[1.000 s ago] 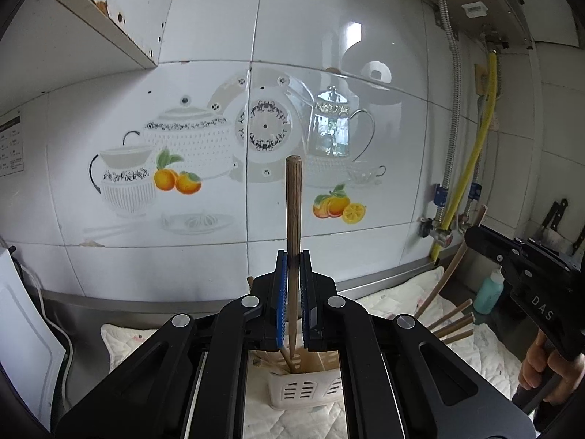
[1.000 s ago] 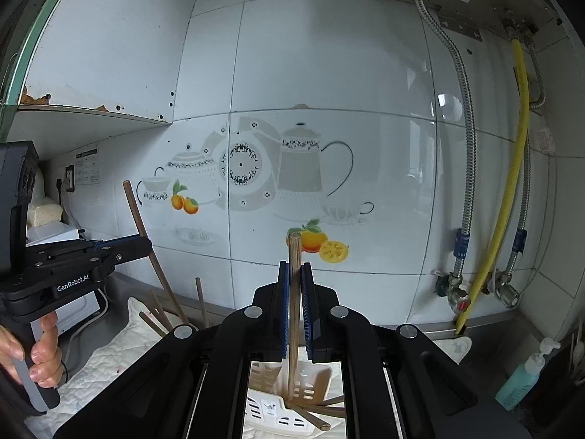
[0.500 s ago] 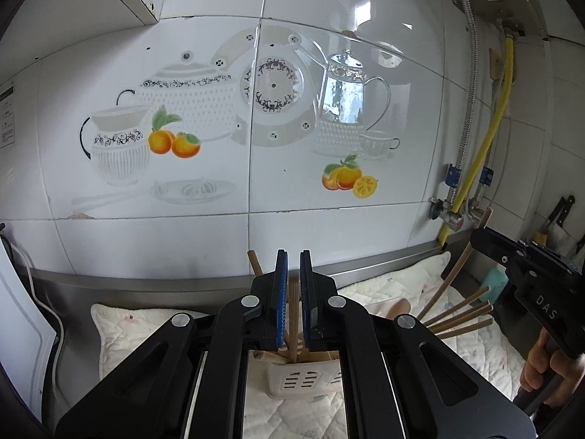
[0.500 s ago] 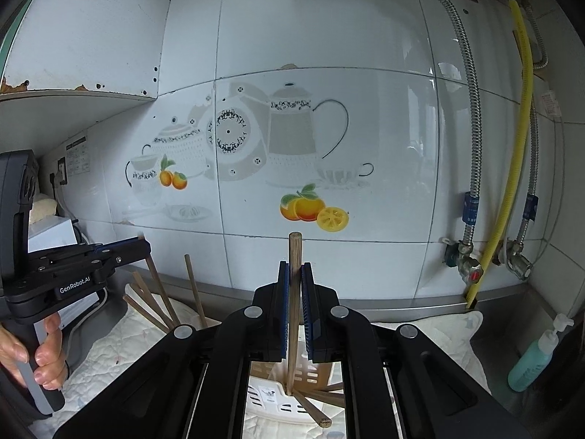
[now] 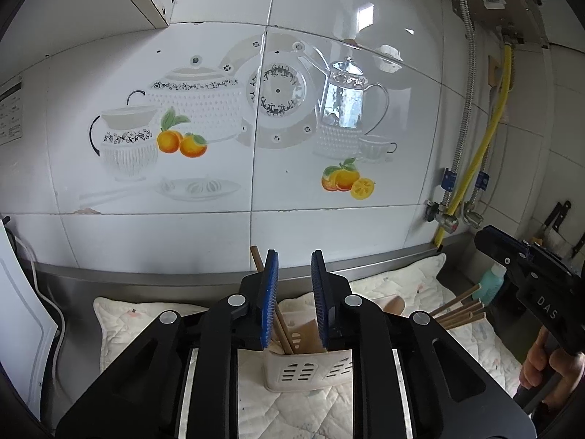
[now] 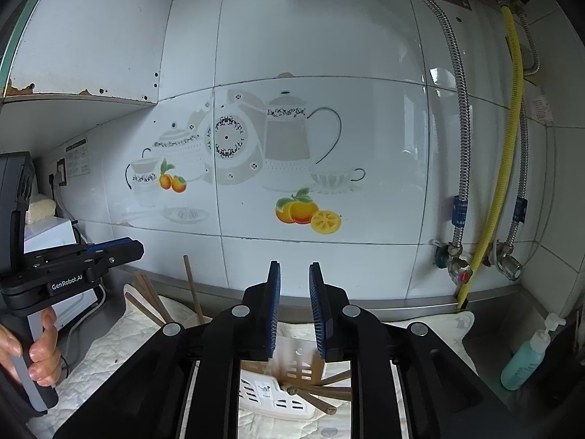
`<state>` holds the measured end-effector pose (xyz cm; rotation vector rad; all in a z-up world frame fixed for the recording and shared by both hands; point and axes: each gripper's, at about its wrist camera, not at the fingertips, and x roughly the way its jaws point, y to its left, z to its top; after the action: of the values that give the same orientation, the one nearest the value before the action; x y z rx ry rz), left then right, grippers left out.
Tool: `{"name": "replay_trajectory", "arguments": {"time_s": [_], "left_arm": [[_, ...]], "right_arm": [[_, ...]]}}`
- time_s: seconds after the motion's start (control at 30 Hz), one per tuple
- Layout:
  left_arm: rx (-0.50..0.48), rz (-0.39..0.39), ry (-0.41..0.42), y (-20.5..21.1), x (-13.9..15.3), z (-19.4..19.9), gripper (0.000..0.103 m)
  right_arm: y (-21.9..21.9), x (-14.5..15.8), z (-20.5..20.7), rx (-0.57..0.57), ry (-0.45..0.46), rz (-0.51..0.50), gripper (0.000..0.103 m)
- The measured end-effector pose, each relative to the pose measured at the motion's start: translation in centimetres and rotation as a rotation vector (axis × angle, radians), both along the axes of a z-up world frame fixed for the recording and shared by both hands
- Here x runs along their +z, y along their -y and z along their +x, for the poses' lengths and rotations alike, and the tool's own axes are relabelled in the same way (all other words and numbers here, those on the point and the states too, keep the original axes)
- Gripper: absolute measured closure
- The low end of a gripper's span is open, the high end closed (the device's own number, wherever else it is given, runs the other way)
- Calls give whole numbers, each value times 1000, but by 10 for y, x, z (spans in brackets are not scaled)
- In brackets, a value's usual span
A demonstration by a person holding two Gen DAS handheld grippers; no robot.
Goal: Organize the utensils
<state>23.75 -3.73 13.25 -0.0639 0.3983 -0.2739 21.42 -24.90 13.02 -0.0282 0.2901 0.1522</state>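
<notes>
My left gripper (image 5: 294, 300) is open and empty, just above a white slotted utensil holder (image 5: 310, 371) that holds wooden chopsticks (image 5: 283, 333). My right gripper (image 6: 294, 309) is open and empty too, above a second white slotted holder (image 6: 278, 398) with several wooden chopsticks (image 6: 318, 389) lying across it. The right gripper's body (image 5: 530, 278) shows at the right of the left wrist view, beside more chopstick ends (image 5: 460, 311). The left gripper's body (image 6: 73, 274) shows at the left of the right wrist view, with chopsticks (image 6: 192, 289) sticking up beside it.
Both holders stand on a quilted white cloth (image 5: 120, 329) over a steel counter against a tiled wall (image 5: 256, 128). A teal soap bottle (image 6: 526, 355) stands at the right, below pipes and a yellow hose (image 6: 497, 190). Knives (image 5: 557, 216) hang at far right. A white appliance (image 6: 47, 234) sits at left.
Both grippers were each shut on an upright wooden chopstick; they lowered toward the holders and opened, and the chopsticks now rest in the holders.
</notes>
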Motion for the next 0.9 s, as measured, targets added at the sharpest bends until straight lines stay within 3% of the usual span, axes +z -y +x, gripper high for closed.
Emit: {"name": "replay_trajectory", "arguments": {"time_s": [0.17,0.43,0.5,0.77,0.9], "left_arm": [[0,0,12,-2,2,-16,73],[3,10,42,-6,1,-55,44],[16,17,48,-7,-1,-66,31],[34,11,49,-20,-18,-103,11],[48,21,47,-26,-29,-119,5]], "right_arm": [[4,3,-18,-2,11,9,80],[7,6,-62,0,44,21,62],[7,5,-74,0,47,28,58],[3,-7,-122,-15,54,-7,39],[-2,-20,-138,-22,38,-39,30]]}}
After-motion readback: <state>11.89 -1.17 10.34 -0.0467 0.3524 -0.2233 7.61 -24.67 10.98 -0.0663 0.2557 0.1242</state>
